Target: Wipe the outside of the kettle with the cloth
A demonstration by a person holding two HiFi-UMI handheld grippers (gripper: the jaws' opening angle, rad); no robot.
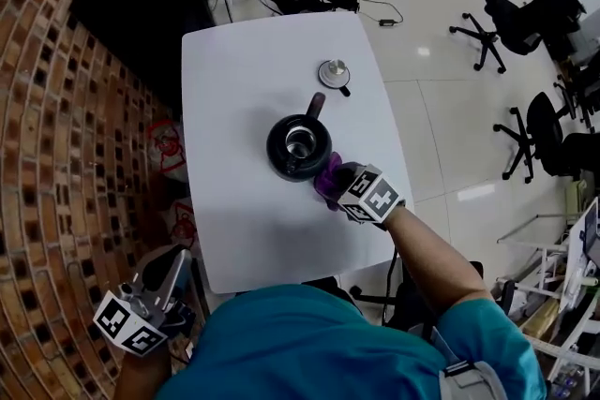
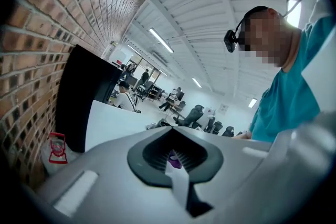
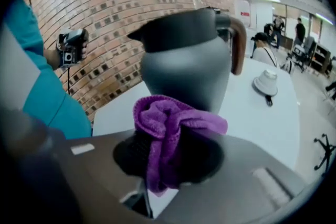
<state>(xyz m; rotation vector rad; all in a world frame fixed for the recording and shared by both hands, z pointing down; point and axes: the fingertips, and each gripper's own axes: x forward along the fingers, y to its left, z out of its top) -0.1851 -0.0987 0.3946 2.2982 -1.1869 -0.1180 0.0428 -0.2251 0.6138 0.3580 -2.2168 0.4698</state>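
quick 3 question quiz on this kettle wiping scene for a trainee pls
1. True or false: the lid sits on the kettle.
2. What is the right gripper shut on? A) purple cloth B) sponge C) nothing
3. Fill in: the gripper held off the table, by the brick wall, is the ___ one.
Key: 1 false, the lid lies on the table beyond the open kettle. 2 A. 3 left, the left gripper.

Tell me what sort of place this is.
Probably an open-plan office or lab workspace: rolling office chairs on a glossy floor, a white table beside a brick wall, and strip lights overhead.
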